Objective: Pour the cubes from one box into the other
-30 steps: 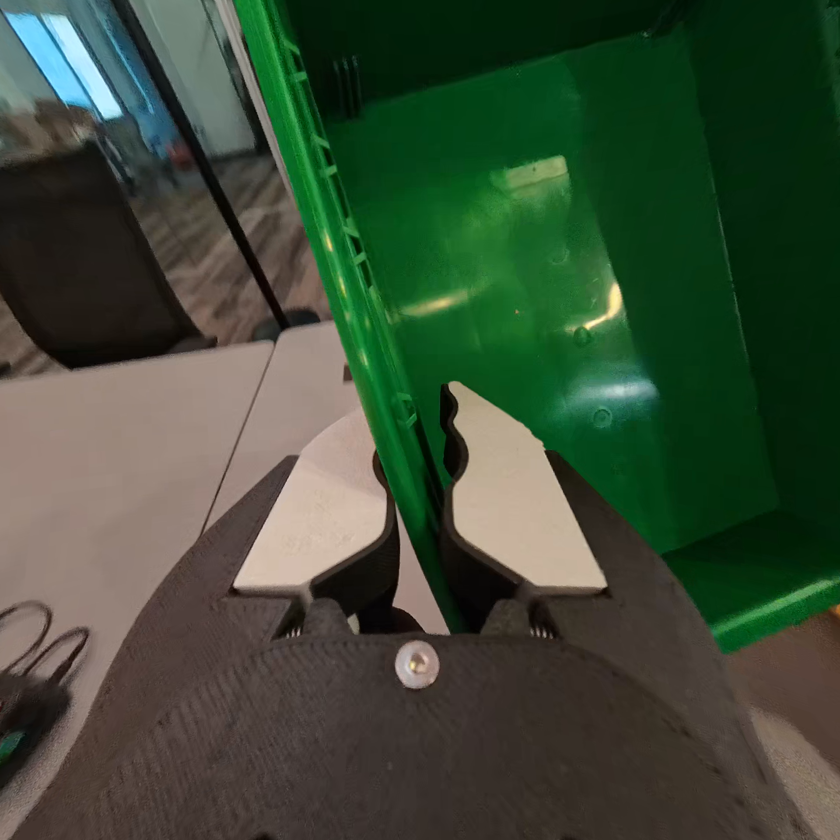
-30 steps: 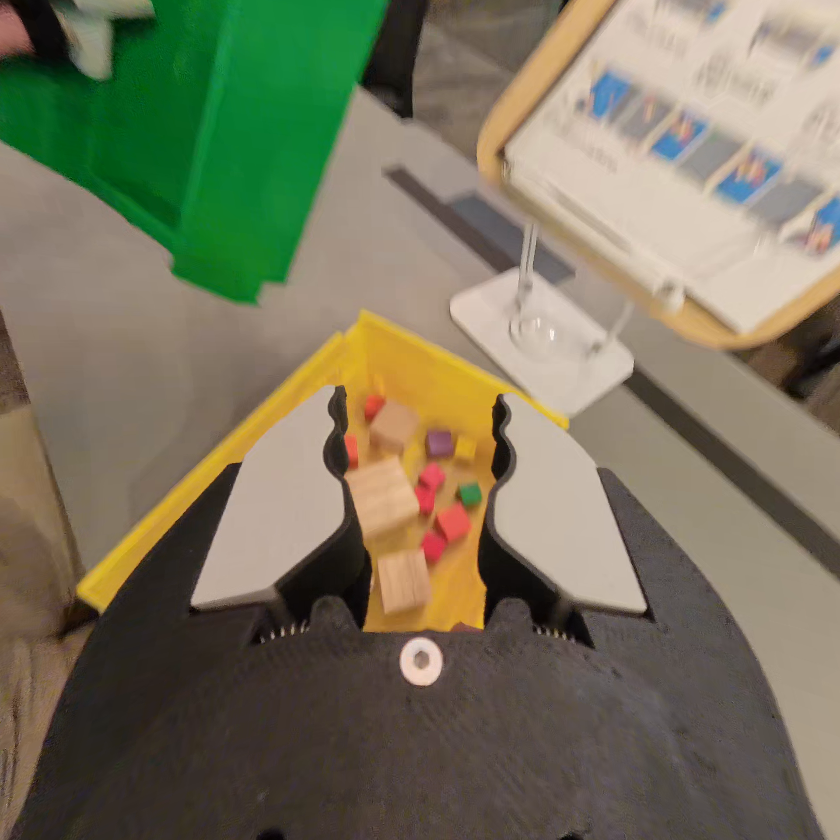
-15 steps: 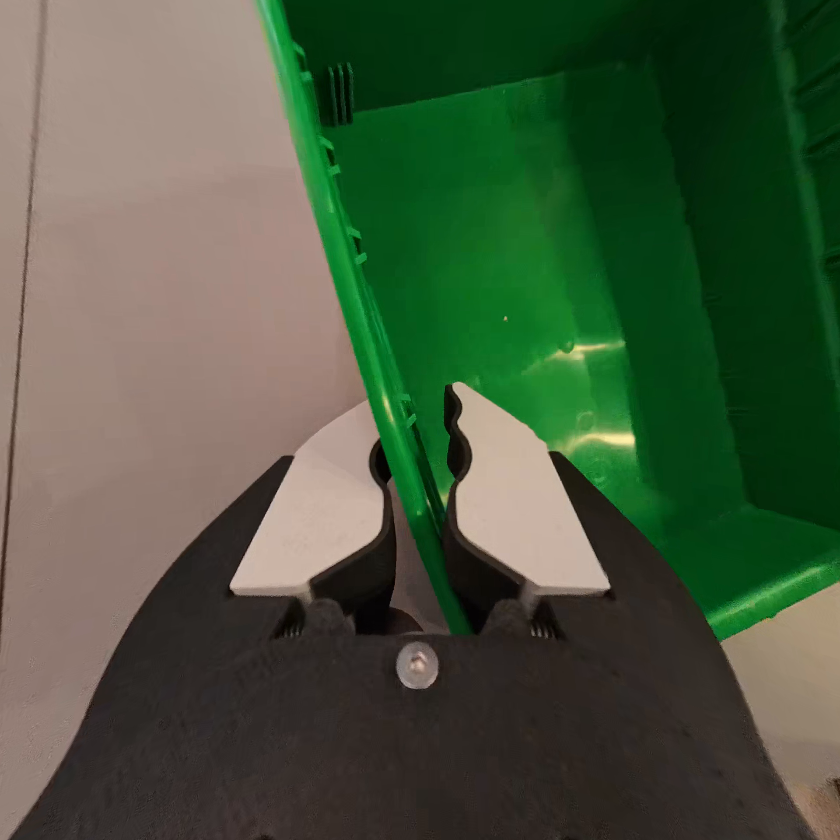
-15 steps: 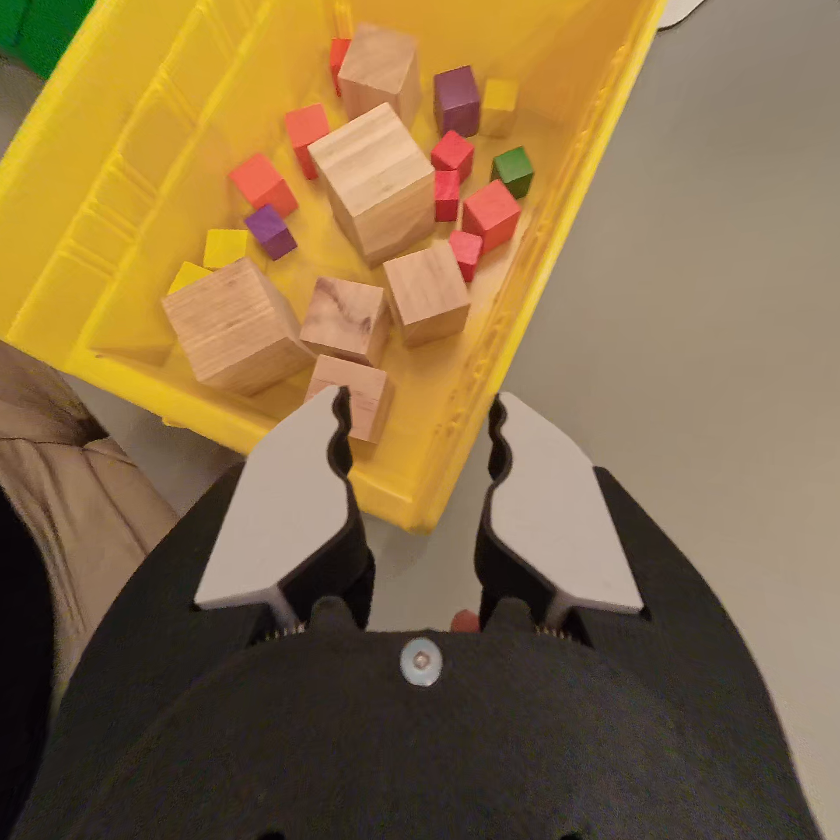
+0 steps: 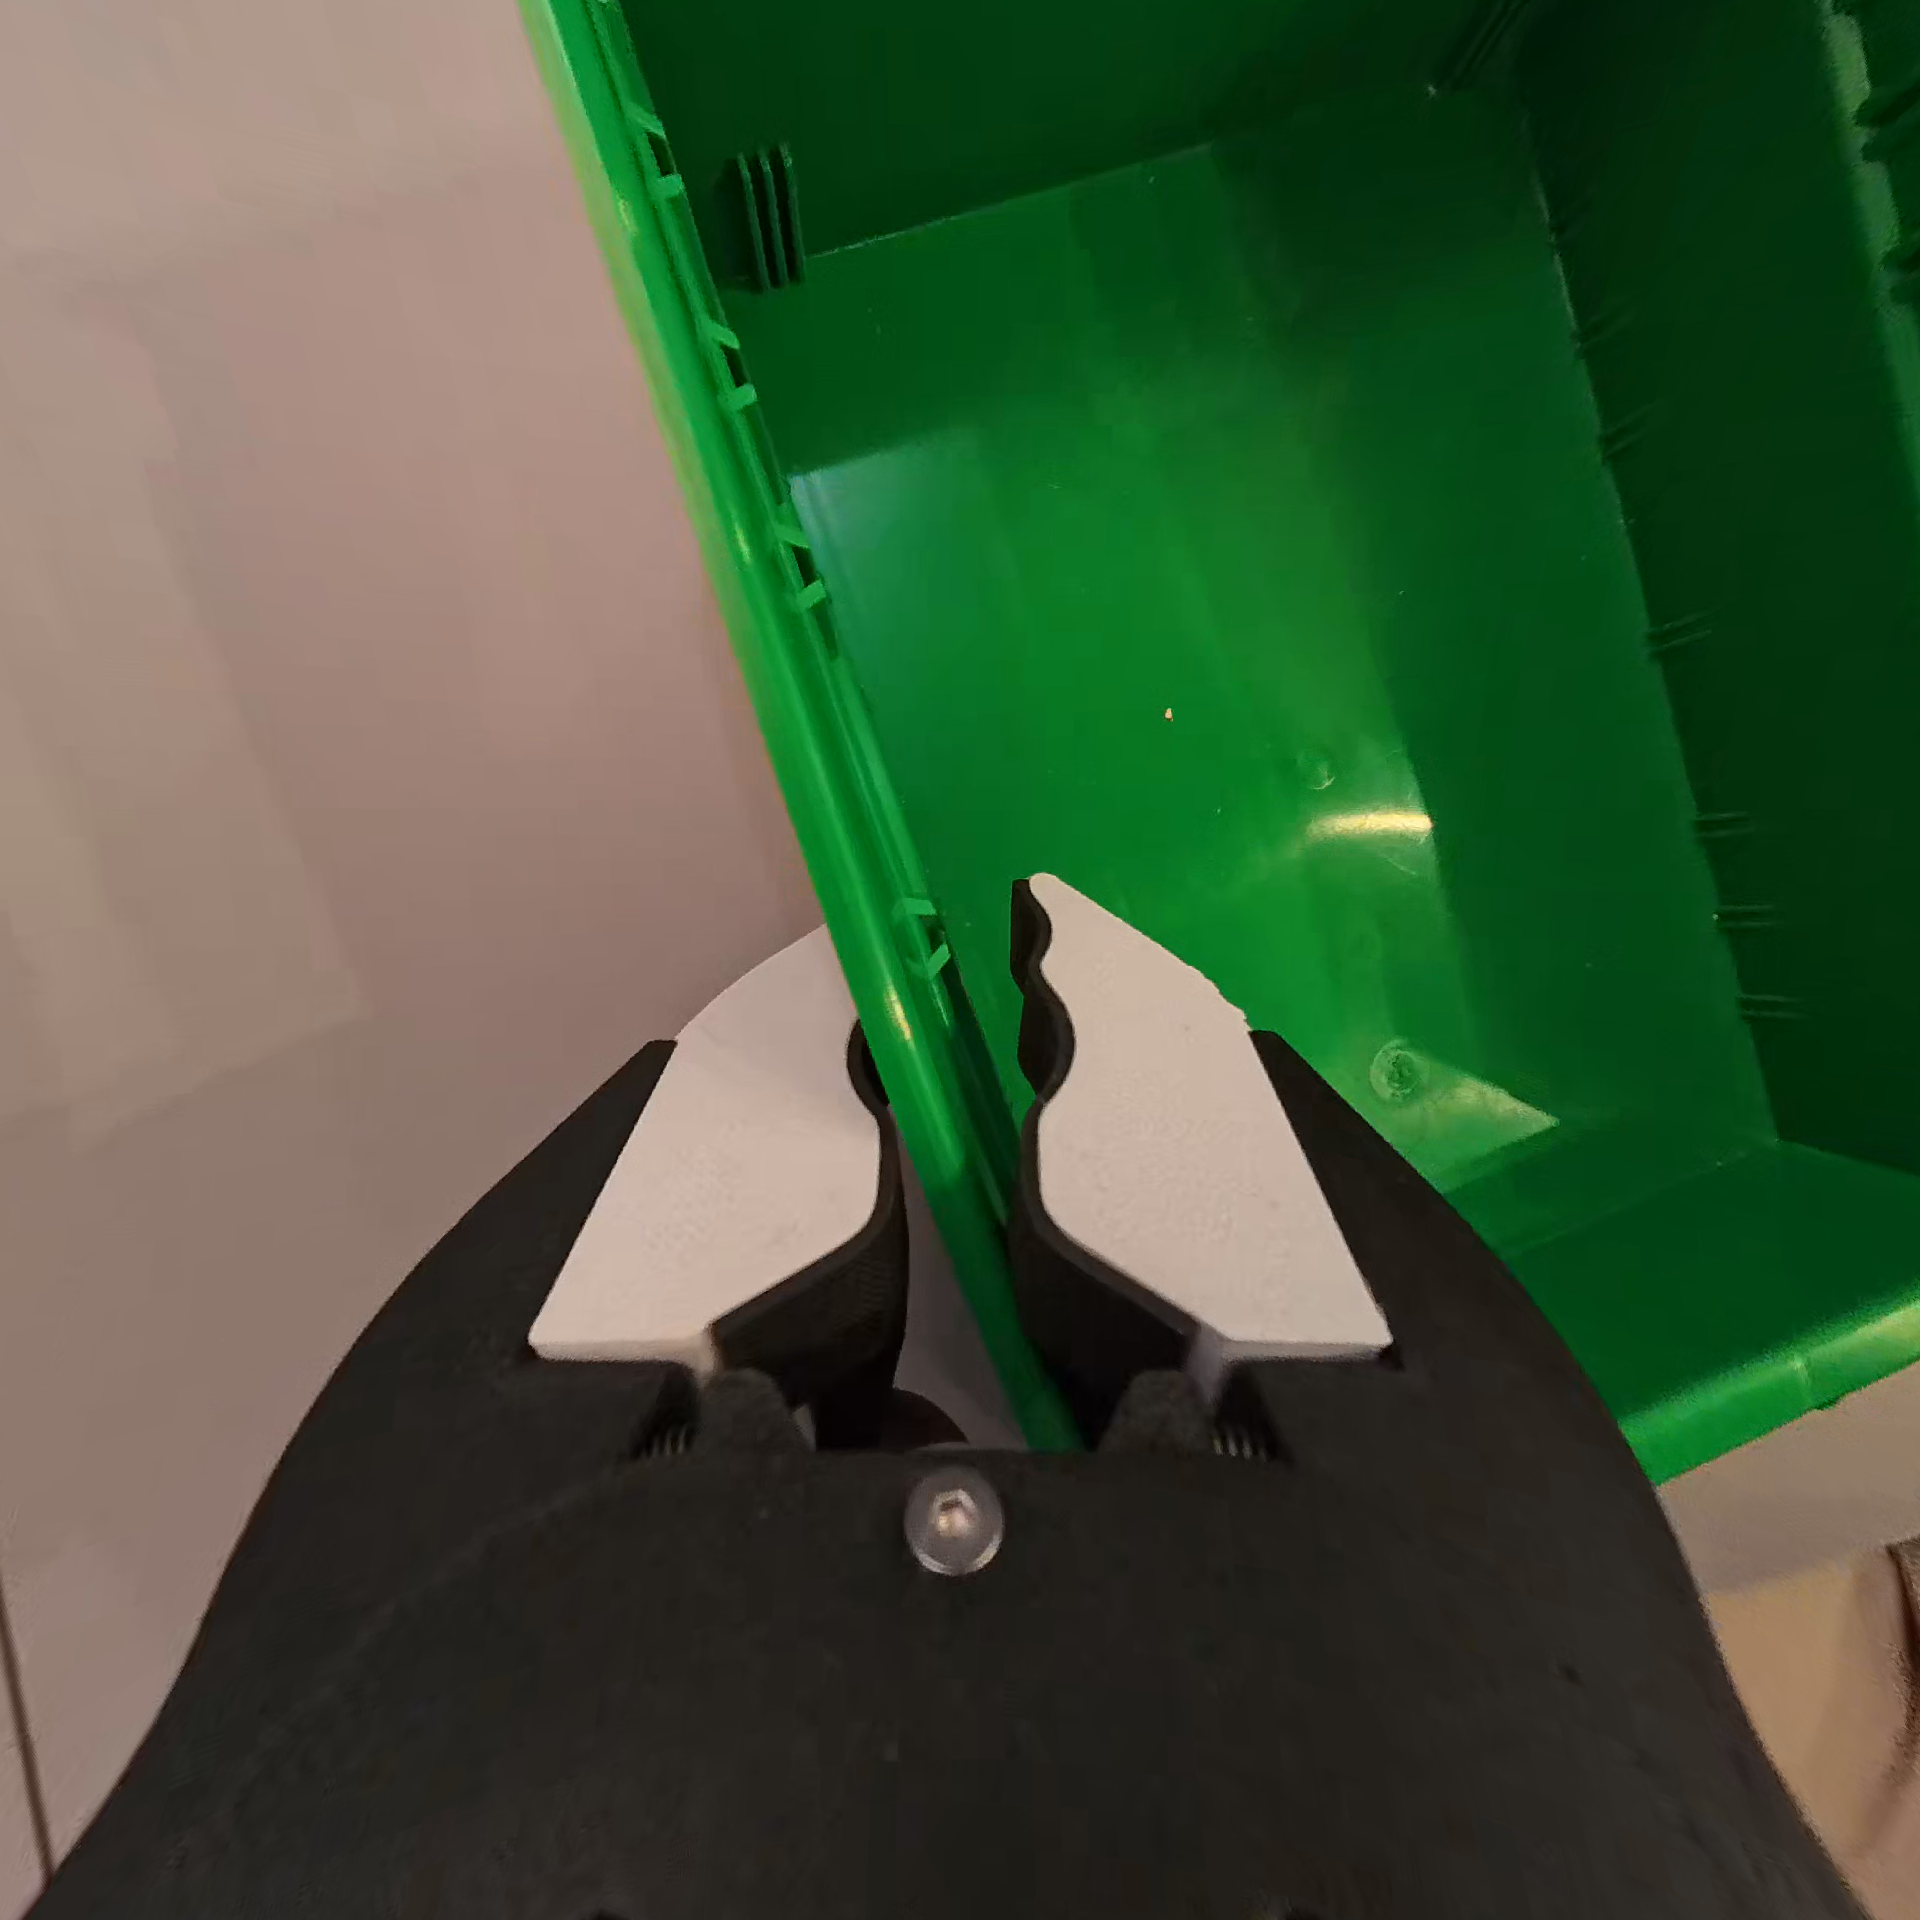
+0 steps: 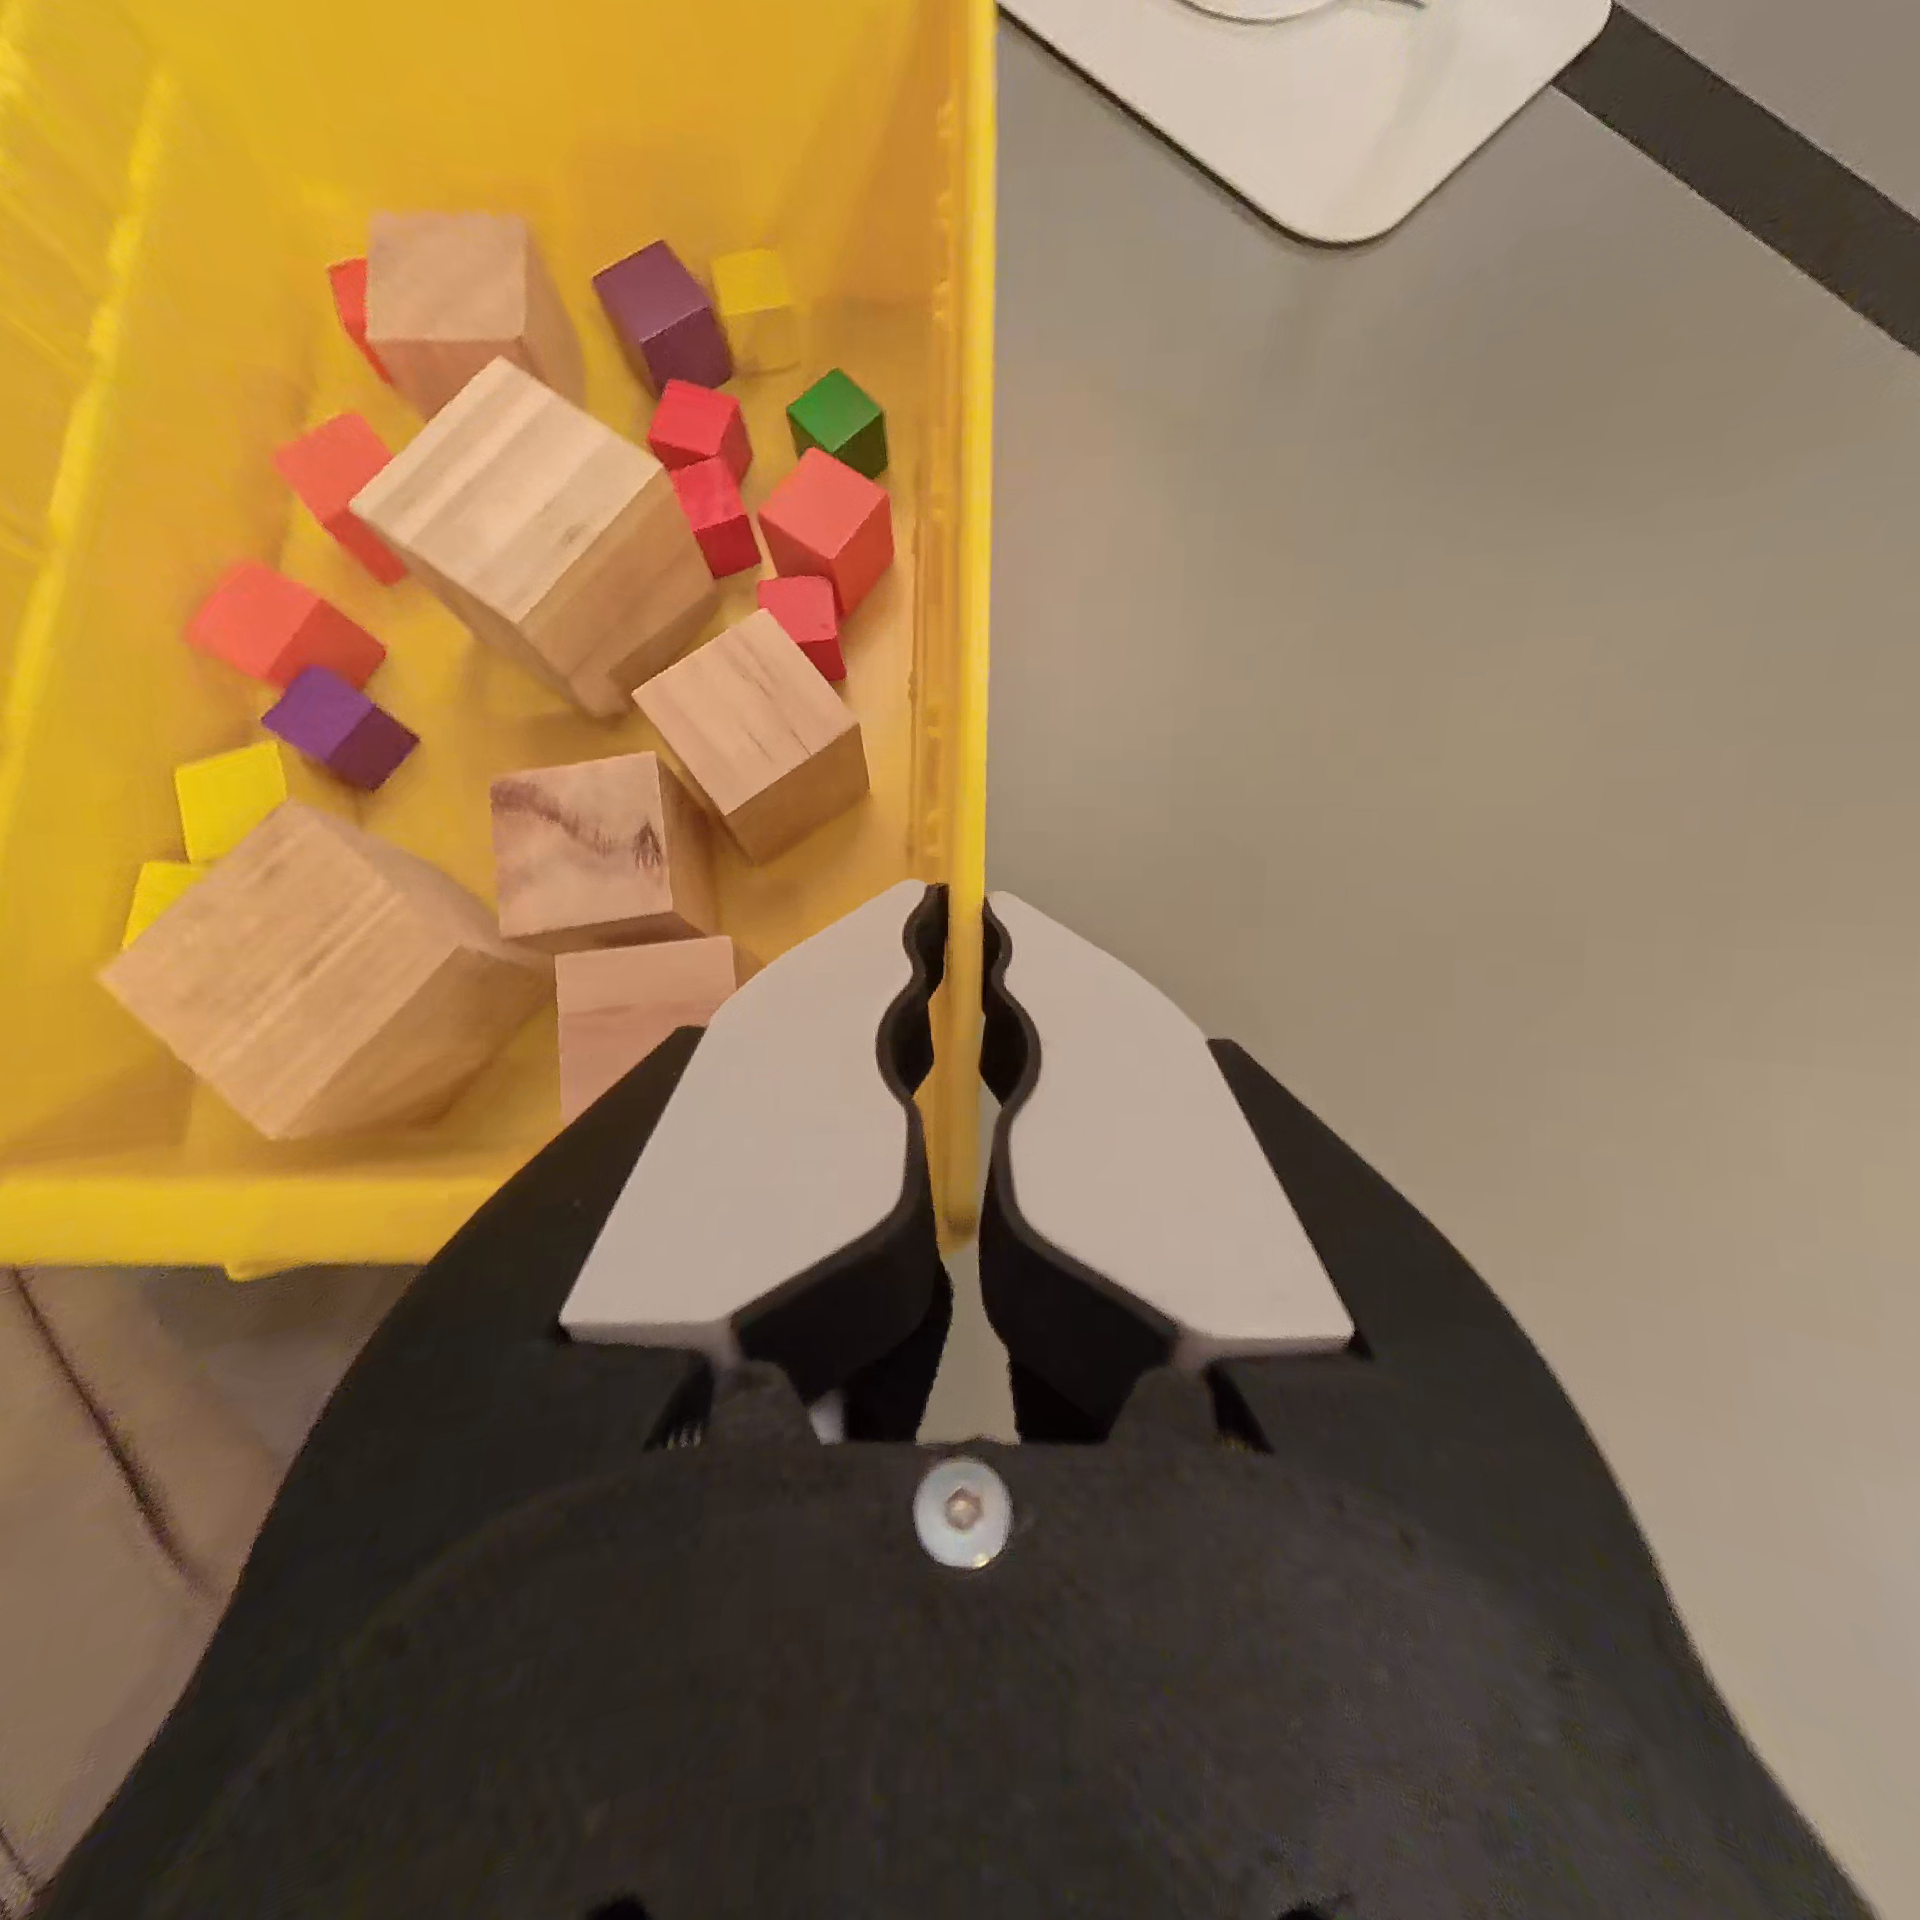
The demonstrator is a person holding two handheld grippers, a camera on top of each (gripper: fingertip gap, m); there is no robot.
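My left gripper [image 5: 951, 997] is shut on the left side wall of the empty green box [image 5: 1247, 623], one finger outside and one inside. The box fills the upper right of the left wrist view, over the pale table. In the right wrist view my right gripper [image 6: 961, 914] is shut on the right side wall of the yellow box [image 6: 961, 520], near its front corner. The yellow box holds several wooden cubes [image 6: 530, 530] and several small red, purple, yellow and green cubes [image 6: 826, 520].
The grey table [image 6: 1455, 831] stretches to the right of the yellow box. A white stand base [image 6: 1330, 114] sits at the far right, with a dark strip [image 6: 1745, 187] beside it. Beige fabric [image 5: 1849, 1704] shows at the lower right in the left wrist view.
My right gripper moved right and forward to the yellow box's right wall and shut on it; it was open before. The left gripper keeps its hold on the green box, which shifted only slightly.
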